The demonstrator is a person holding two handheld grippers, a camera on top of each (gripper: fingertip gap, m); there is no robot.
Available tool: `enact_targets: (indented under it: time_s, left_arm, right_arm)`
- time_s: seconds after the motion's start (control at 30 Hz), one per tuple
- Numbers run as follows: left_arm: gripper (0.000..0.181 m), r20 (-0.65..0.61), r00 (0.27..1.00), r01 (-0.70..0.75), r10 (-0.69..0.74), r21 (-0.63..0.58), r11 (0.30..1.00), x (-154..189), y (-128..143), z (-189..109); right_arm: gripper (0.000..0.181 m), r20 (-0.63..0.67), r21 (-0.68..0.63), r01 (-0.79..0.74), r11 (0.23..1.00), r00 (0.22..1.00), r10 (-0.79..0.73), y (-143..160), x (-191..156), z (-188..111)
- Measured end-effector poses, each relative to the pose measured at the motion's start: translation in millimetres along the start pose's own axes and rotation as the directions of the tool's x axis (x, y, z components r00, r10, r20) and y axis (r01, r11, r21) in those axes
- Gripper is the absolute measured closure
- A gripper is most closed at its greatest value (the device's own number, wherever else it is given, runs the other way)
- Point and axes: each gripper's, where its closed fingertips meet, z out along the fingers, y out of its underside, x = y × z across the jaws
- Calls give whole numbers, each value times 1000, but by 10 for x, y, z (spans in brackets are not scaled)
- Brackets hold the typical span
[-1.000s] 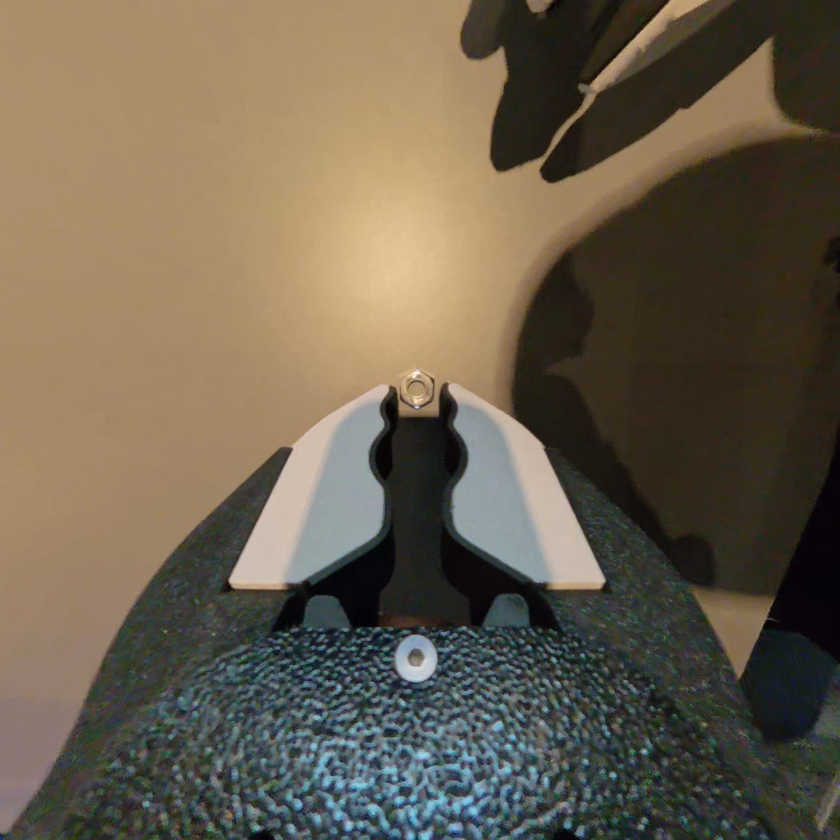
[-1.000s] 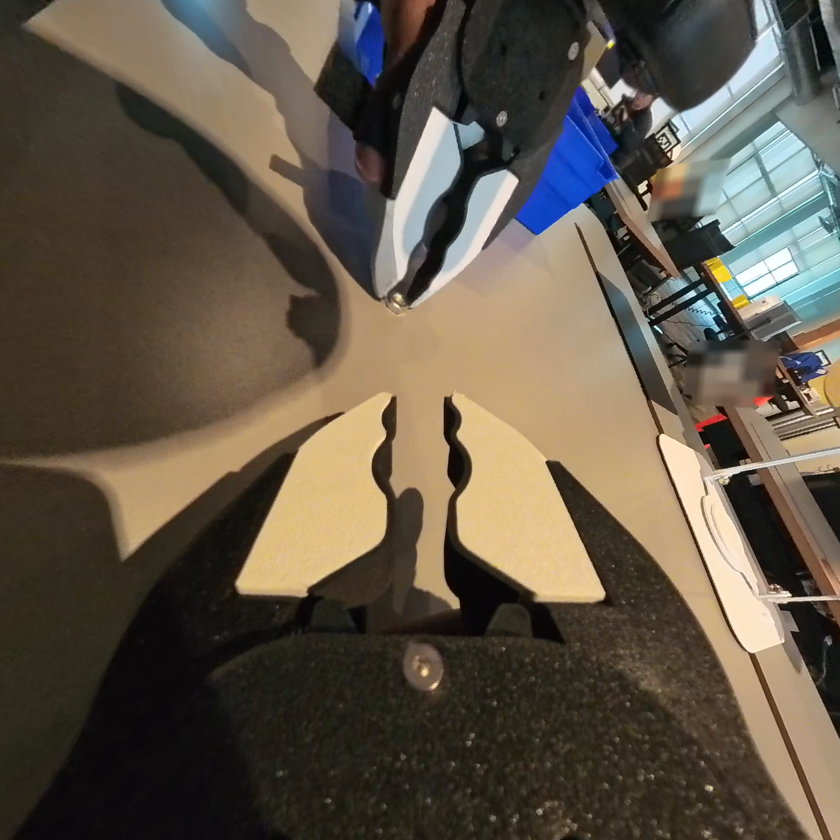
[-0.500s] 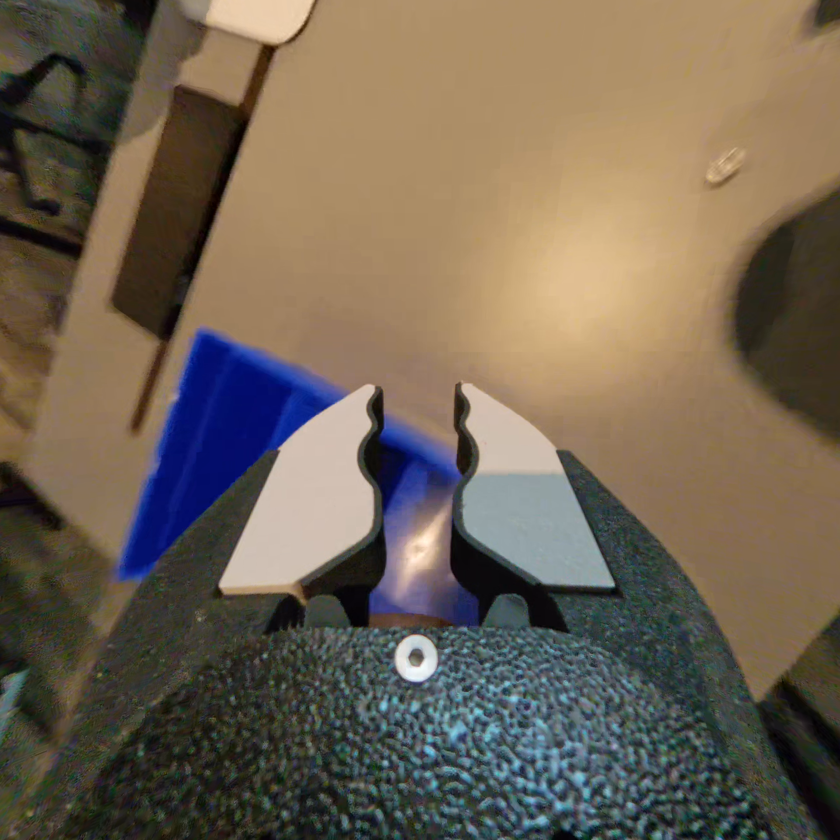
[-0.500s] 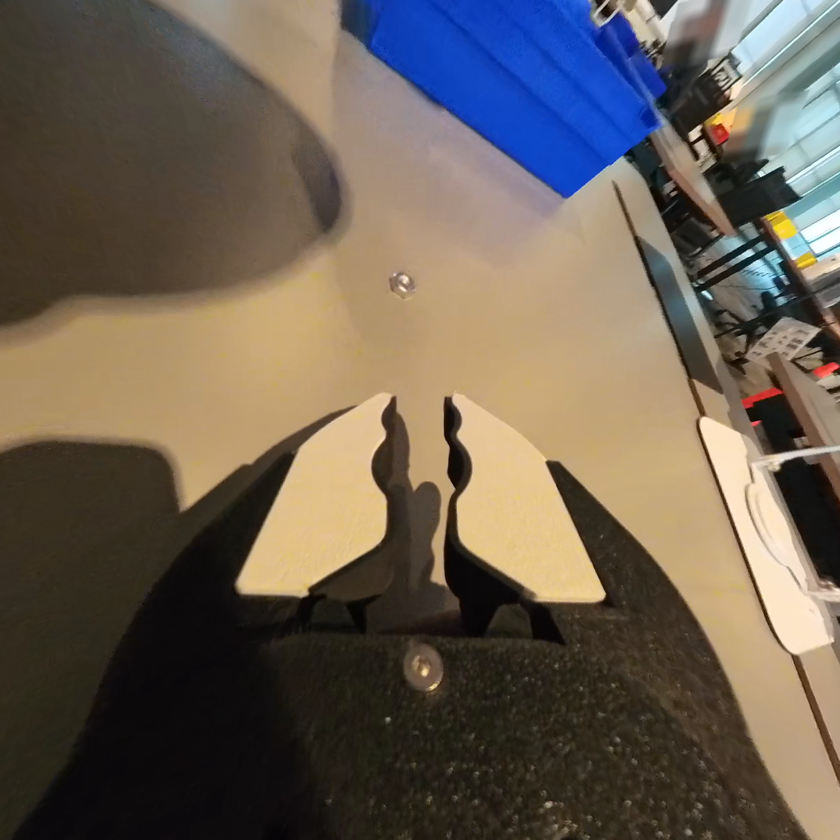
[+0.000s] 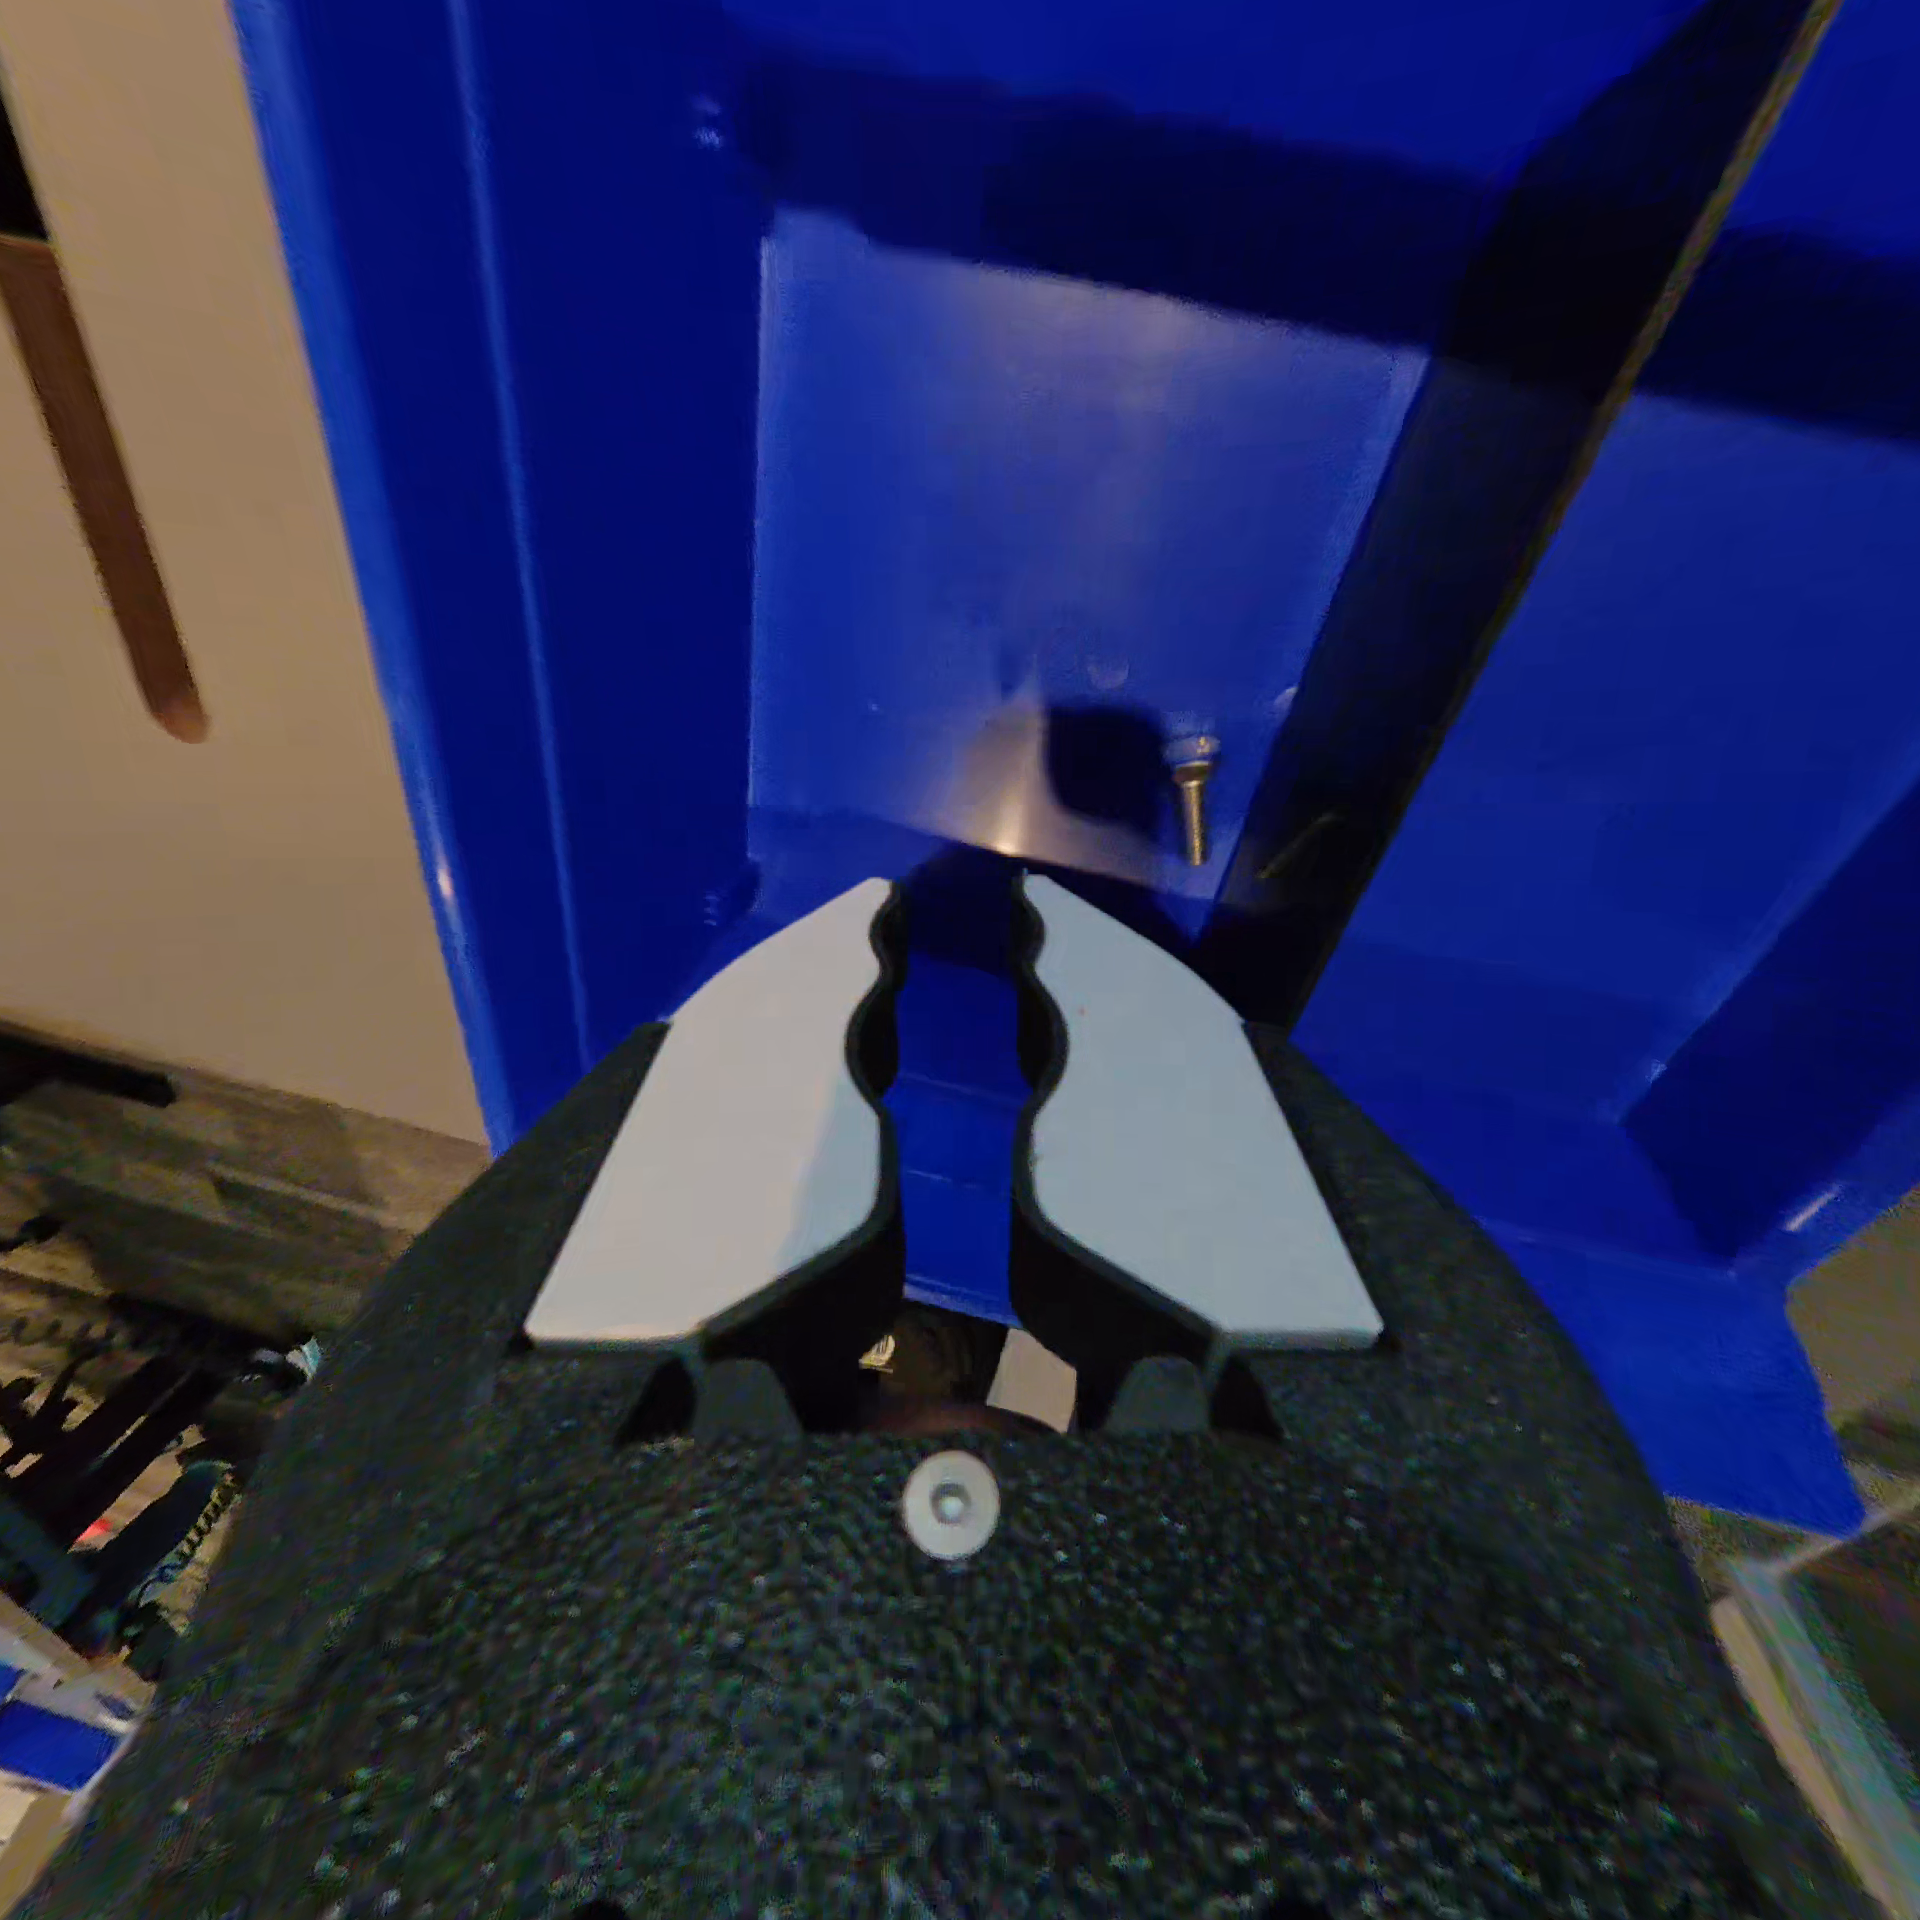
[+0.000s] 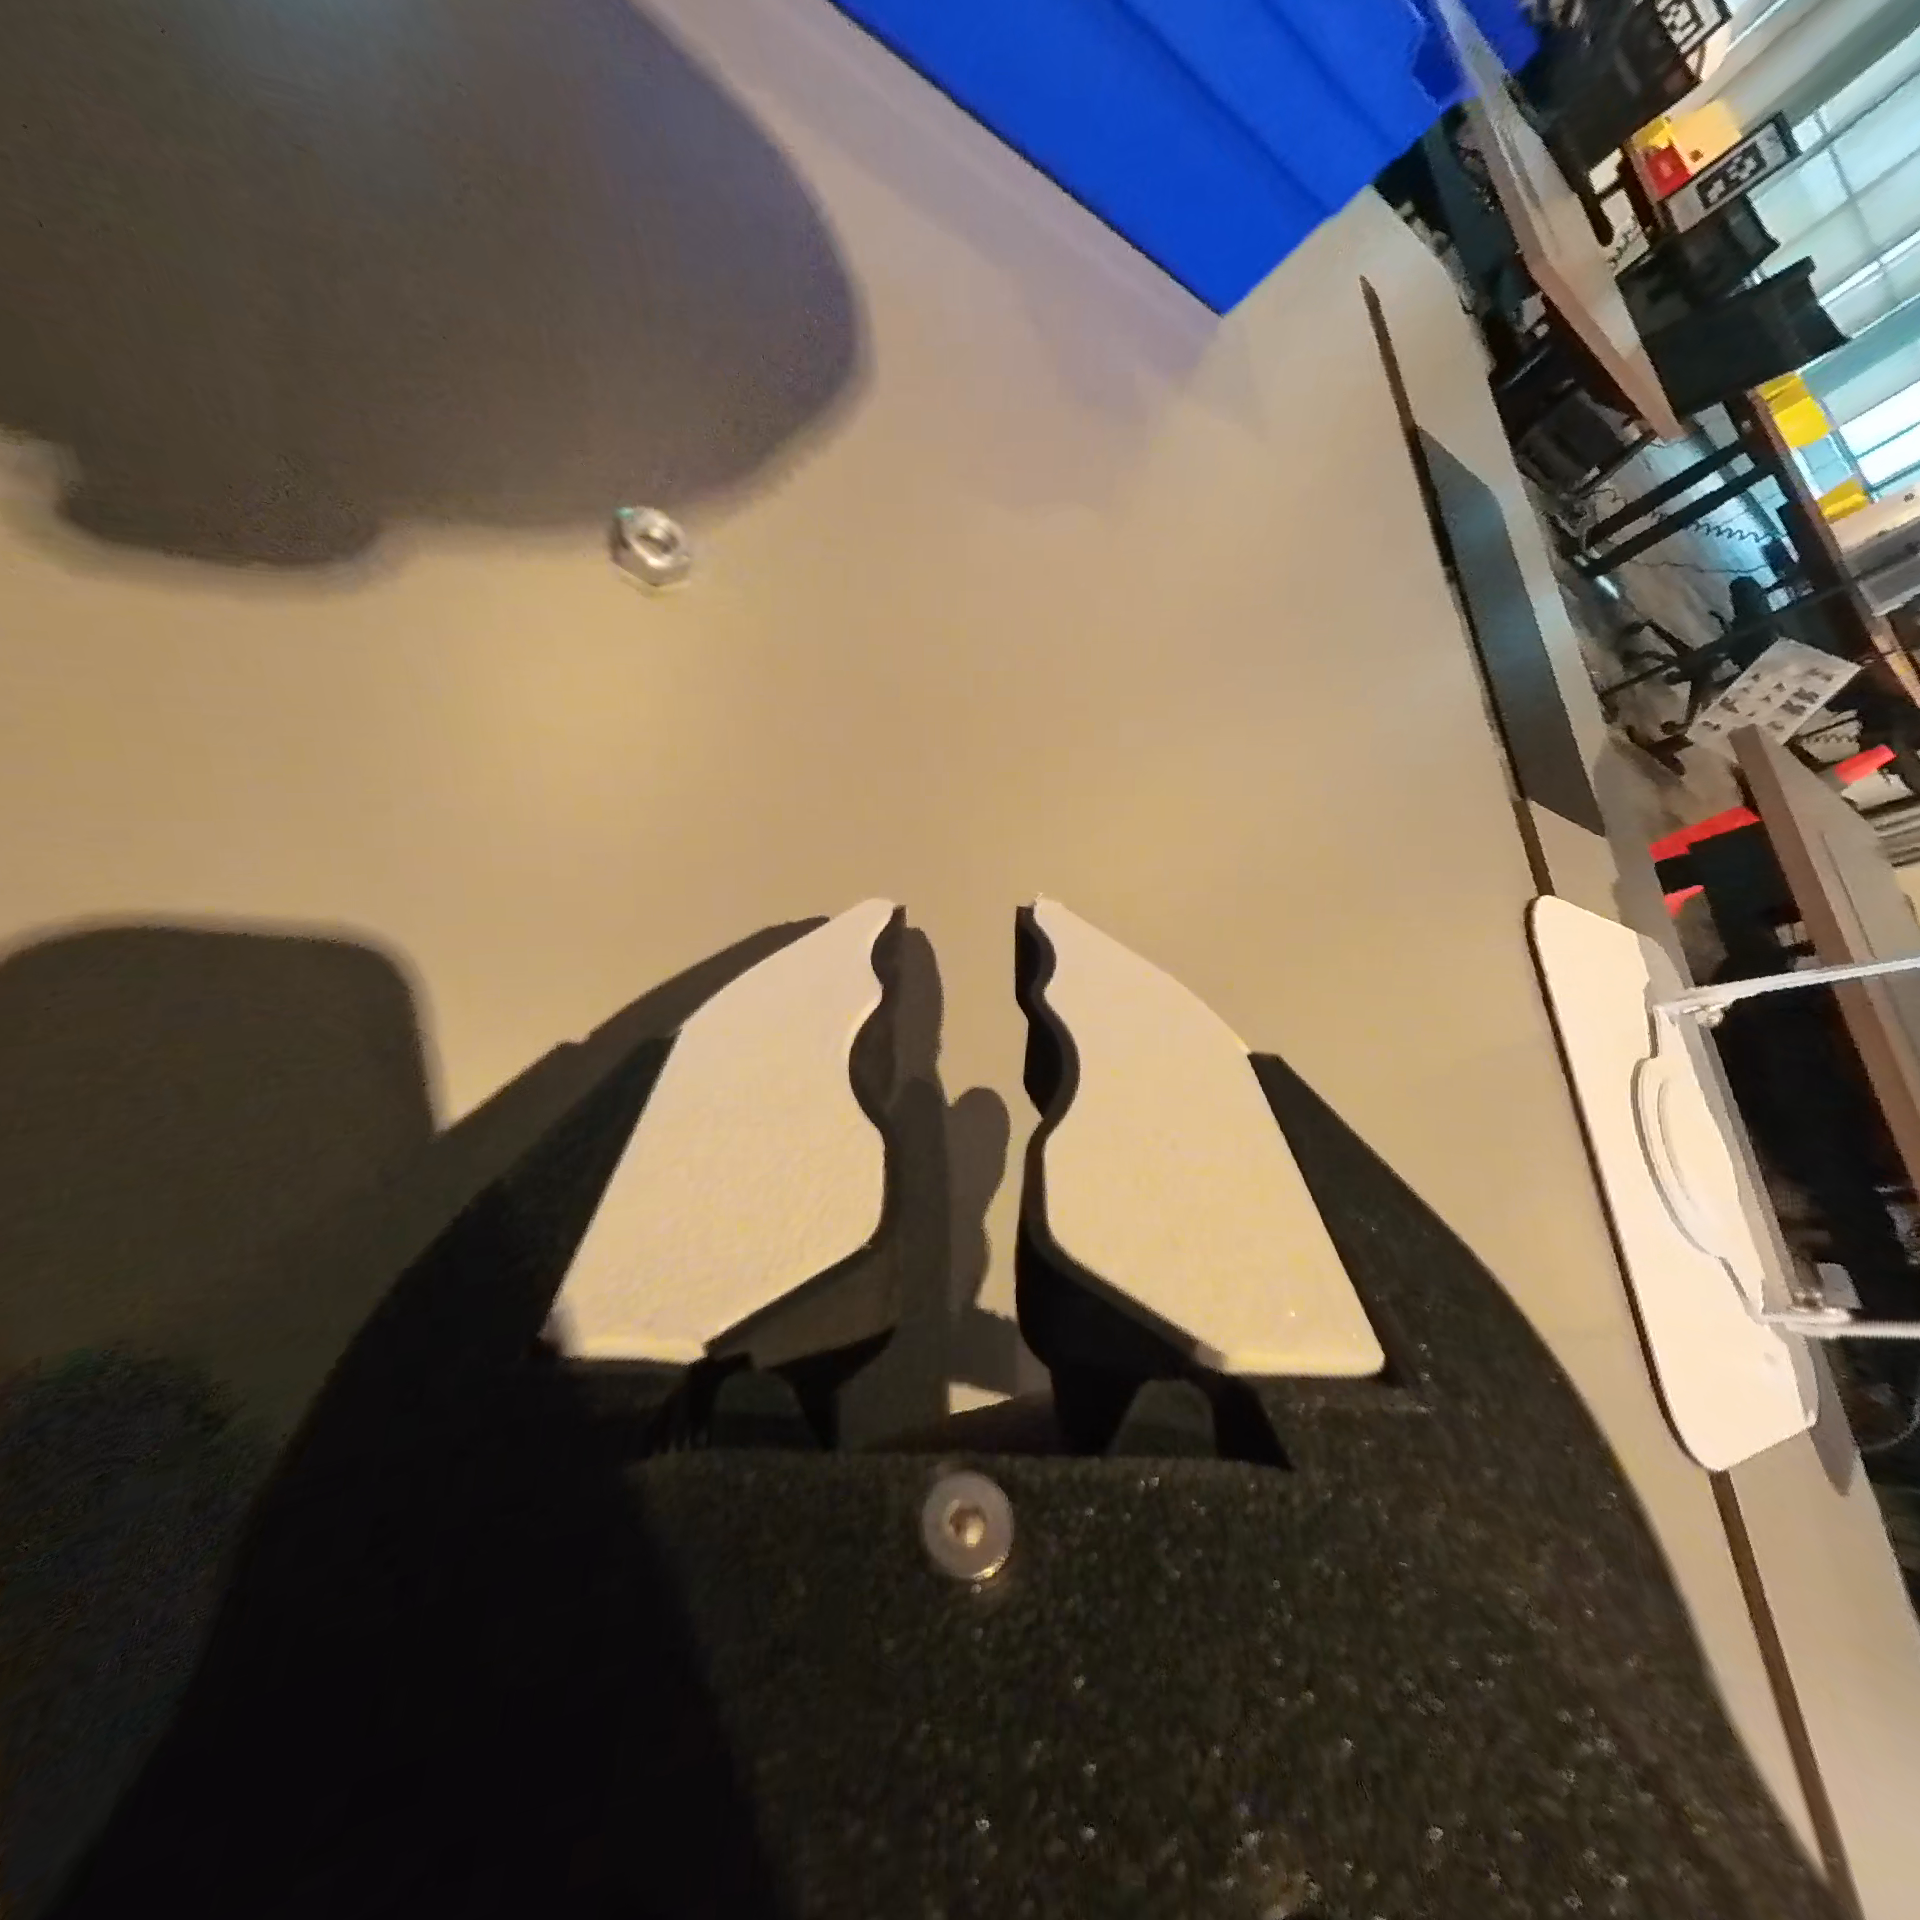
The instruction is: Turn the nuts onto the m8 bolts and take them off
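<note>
Now released, nut (image 6: pixel 649 542) alone on table (image 6: pixel 1039 675); left gripper (image 5: pixel 954 894) empty.

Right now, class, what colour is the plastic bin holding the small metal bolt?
Bright blue. The plastic bin shows best in the left wrist view, with the small metal bolt inside.

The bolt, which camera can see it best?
The left wrist view. The bolt lies in plain sight on the floor of the blue bin, ahead of the open left gripper. The right wrist view shows only the bin's outside, not the bolt.

L cam close, into blue bin (image 5: pixel 1039 468); R cam over table (image 6: pixel 1039 727); share bin.
</note>
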Motion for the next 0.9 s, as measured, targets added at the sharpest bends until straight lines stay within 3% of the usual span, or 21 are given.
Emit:
enact_targets:
  time_s: [0.43,0.67,0.9]
  left_arm:
    - [160,-234,968,-98,85,-44,994,216,-34,336]
    - [160,-459,884,-9,-83,-195,981,407,-23,405]
    - [159,-480,875,-51,-66,-226,973,461,-6,500]
  right_arm:
    - [161,-17,25,-117,993,993,117,91,220,79]
    - [161,-47,-9,-58,998,997,58,116,188,94]
    - [162,-40,-19,-32,999,999,31,120,162,105]
